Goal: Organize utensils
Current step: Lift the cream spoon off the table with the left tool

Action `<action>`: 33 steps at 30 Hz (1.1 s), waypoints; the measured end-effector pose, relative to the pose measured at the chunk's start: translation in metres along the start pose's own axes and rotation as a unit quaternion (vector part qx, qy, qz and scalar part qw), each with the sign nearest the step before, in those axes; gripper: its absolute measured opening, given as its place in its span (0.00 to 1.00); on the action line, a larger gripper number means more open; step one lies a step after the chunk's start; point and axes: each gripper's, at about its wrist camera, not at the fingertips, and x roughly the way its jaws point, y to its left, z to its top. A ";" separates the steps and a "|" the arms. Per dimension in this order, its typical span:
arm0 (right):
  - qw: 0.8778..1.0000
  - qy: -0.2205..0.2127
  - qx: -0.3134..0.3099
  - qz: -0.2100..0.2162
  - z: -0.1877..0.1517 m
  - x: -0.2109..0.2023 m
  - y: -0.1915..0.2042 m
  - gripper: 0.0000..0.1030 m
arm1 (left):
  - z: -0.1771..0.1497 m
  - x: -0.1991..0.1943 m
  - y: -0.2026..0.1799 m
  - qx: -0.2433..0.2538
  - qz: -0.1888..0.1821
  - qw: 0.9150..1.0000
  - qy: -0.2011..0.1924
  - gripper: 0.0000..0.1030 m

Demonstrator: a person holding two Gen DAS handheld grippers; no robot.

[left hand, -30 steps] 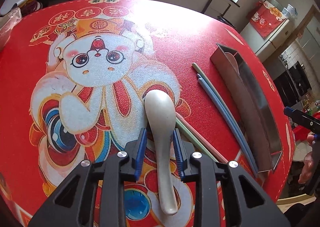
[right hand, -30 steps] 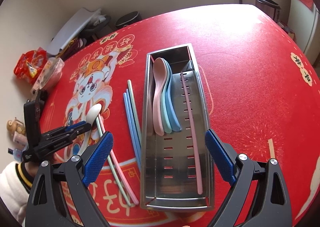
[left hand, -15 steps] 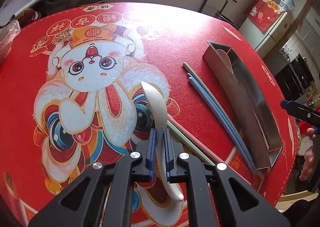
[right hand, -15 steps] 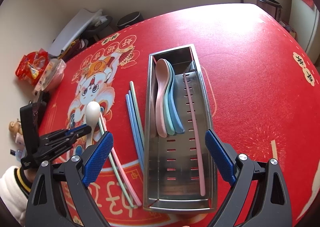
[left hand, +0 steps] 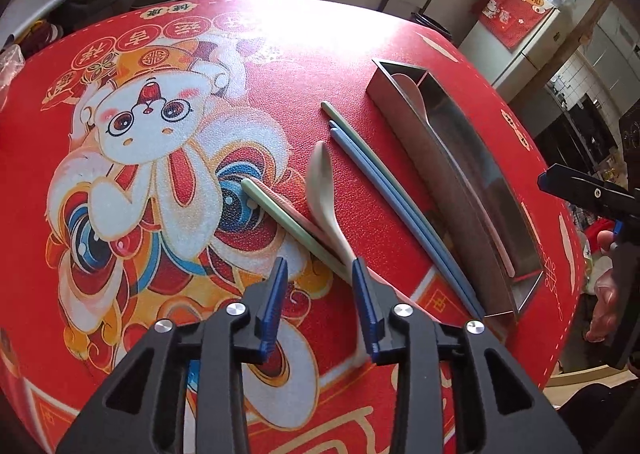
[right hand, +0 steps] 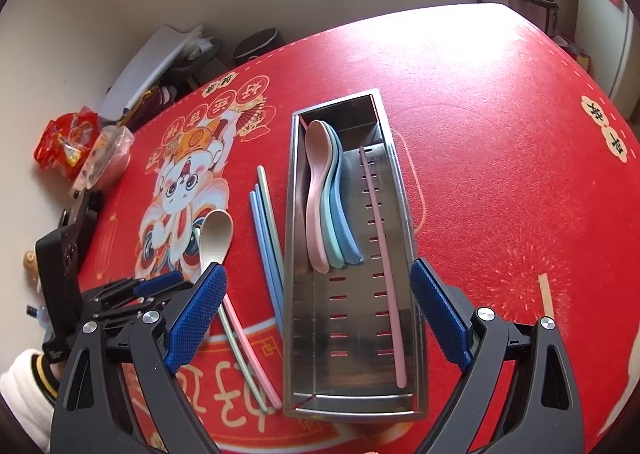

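Observation:
A beige spoon lies tilted across a green chopstick and a pink one, its handle against the right finger of my left gripper, whose jaws stand apart around it. It also shows in the right wrist view. The steel utensil tray holds three spoons and a pink chopstick. Two blue chopsticks and a green one lie left of the tray. My right gripper is open, hovering over the tray's near end.
The table wears a red cloth with a lion-dance cartoon. Snack bags sit at its far left edge. A cabinet and fridge stand beyond the table.
My left gripper was shut on the beige spoon half a second ago; now its jaws have opened and the spoon has shifted right, onto the chopsticks. The right gripper barely moved.

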 end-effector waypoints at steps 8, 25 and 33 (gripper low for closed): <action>1.000 -0.002 0.001 0.004 0.000 -0.002 0.000 0.87 | -0.011 0.002 -0.006 -0.019 -0.036 0.999 0.010 0.38; 1.000 0.001 0.013 0.003 -0.005 -0.009 -0.010 0.87 | -0.010 0.018 -0.014 -0.022 -0.024 0.999 0.012 0.13; 1.000 0.016 -0.001 0.008 -0.006 -0.001 0.002 0.87 | -0.018 -0.022 -0.004 -0.065 -0.008 0.997 -0.047 0.13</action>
